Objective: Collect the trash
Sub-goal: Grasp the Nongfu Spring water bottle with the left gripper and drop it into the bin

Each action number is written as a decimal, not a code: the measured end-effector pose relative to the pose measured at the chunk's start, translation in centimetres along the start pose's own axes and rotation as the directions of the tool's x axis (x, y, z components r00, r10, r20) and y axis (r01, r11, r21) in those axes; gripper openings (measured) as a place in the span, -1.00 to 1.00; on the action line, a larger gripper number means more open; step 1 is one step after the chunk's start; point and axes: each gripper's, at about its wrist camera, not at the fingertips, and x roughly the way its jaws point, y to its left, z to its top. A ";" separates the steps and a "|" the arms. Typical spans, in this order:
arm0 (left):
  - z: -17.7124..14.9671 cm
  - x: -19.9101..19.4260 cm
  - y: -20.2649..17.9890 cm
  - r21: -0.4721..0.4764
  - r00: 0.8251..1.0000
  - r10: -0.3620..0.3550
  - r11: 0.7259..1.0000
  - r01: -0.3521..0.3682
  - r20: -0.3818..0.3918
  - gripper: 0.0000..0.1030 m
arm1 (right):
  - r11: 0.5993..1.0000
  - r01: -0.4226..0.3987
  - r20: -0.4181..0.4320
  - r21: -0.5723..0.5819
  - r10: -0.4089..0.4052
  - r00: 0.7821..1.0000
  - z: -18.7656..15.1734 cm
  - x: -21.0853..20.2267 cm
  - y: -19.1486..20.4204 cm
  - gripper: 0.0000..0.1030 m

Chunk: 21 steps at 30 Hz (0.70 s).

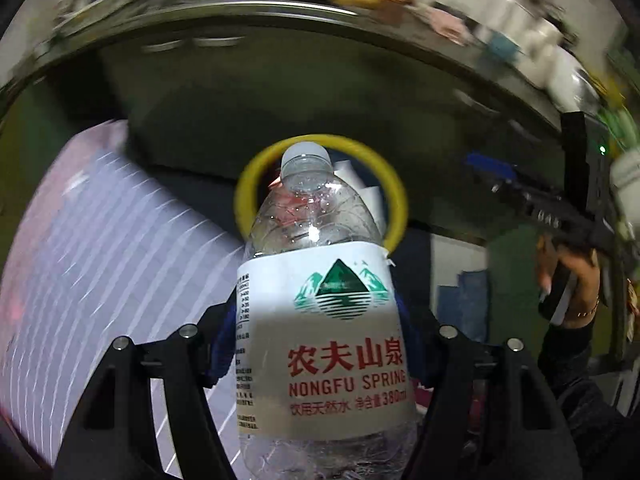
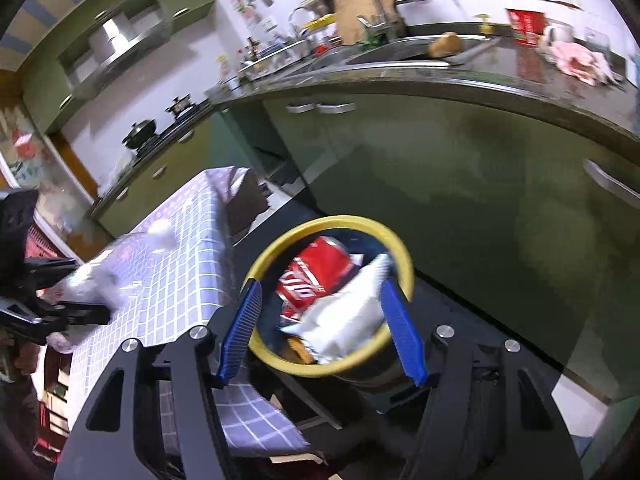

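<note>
A clear water bottle with a white Nongfu Spring label is clamped between the jaws of the left hand-held gripper, neck pointing towards twelve o'clock. Just beyond its cap, a yellow-rimmed bin is seen on the floor.

In the right wrist view, the right hand-held gripper is released, with nothing gripped between its blue pads; the bin, at the picture's centre, is framed between them. A red can and white crumpled wrappers are seen inside the bin. A checked tablecloth is spread over the table at nine o'clock.
</note>
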 end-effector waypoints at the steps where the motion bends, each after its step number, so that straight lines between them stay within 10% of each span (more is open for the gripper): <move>1: 1.2 1.4 -0.8 0.019 1.000 -0.018 1.000 0.018 -0.007 0.25 | 1.000 0.003 0.001 0.003 -0.003 1.000 0.0 -0.3 -0.5 0.20; 13: 7.0 14.6 -0.8 0.089 0.988 0.020 0.996 -0.006 -0.154 0.25 | 0.999 0.017 -0.026 0.034 -0.016 1.000 0.0 0.1 -4.3 0.20; 21: 7.2 13.9 -0.3 0.112 0.997 0.063 0.992 -0.057 -0.053 0.54 | 1.000 0.002 -0.024 0.025 -0.002 1.000 0.3 0.5 -3.3 0.20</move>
